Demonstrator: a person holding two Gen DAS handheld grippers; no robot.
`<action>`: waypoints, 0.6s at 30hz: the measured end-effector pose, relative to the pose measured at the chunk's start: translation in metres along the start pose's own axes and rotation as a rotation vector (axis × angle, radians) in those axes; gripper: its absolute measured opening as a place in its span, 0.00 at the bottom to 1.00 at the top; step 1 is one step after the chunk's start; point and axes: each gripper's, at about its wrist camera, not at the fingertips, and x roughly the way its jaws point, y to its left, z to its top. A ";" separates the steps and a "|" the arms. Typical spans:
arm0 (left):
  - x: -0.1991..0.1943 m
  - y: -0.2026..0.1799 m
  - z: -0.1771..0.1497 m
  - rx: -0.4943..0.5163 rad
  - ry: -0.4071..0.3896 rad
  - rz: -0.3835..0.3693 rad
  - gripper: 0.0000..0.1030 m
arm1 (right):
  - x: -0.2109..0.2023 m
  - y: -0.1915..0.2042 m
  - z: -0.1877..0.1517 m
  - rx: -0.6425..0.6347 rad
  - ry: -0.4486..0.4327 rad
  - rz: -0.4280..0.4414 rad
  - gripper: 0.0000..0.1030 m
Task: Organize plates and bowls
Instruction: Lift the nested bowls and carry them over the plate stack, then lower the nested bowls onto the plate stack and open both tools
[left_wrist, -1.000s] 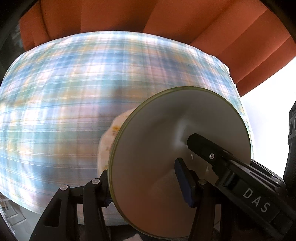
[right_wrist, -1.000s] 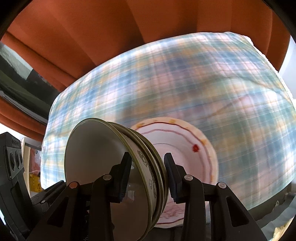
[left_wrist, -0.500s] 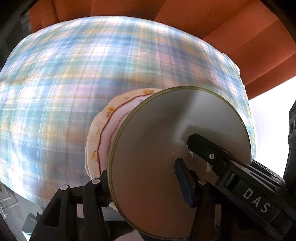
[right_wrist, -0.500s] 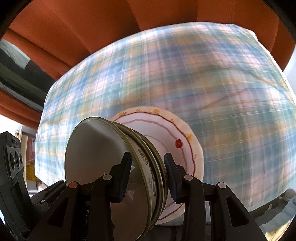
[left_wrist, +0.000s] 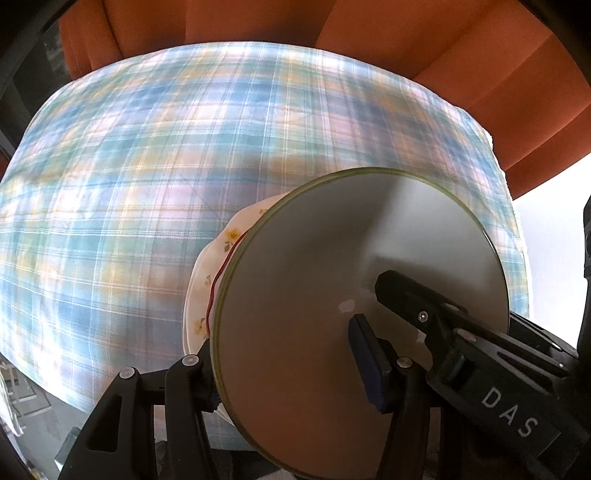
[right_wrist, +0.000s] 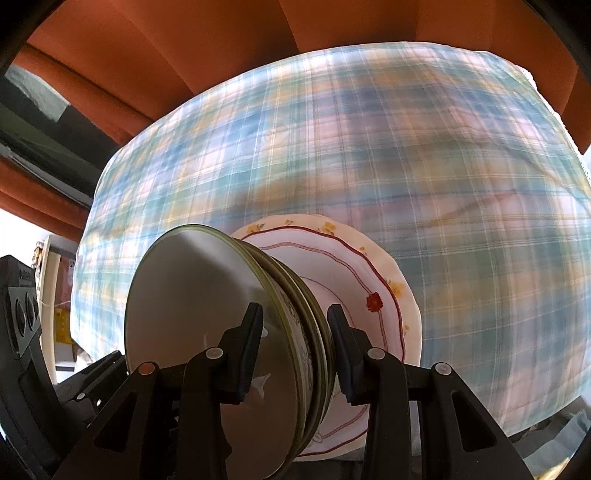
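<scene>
So the stack of green-rimmed bowls (right_wrist: 221, 332) is nested together and held up on edge, right against the floral plate (right_wrist: 369, 288), which sits just behind it over the plaid-covered worktop (right_wrist: 406, 147); nothing is inside the front bowl. The right gripper (right_wrist: 295, 347) has its fingers narrowed onto the stack's rims, clamping the bowls. The left gripper (left_wrist: 288, 362) has its fingers set wider, one either side of the same stack, holding it, with orange curtains (left_wrist: 406, 44) beyond the worktop.
</scene>
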 end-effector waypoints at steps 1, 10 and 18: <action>0.000 -0.001 -0.001 -0.002 -0.004 0.005 0.56 | 0.000 -0.001 0.000 -0.003 -0.002 0.009 0.38; -0.002 -0.005 -0.007 -0.015 -0.046 0.069 0.63 | 0.002 -0.013 -0.003 -0.005 -0.022 0.061 0.38; -0.016 -0.010 -0.013 0.034 -0.117 0.123 0.70 | -0.006 -0.013 -0.010 -0.046 -0.069 0.041 0.51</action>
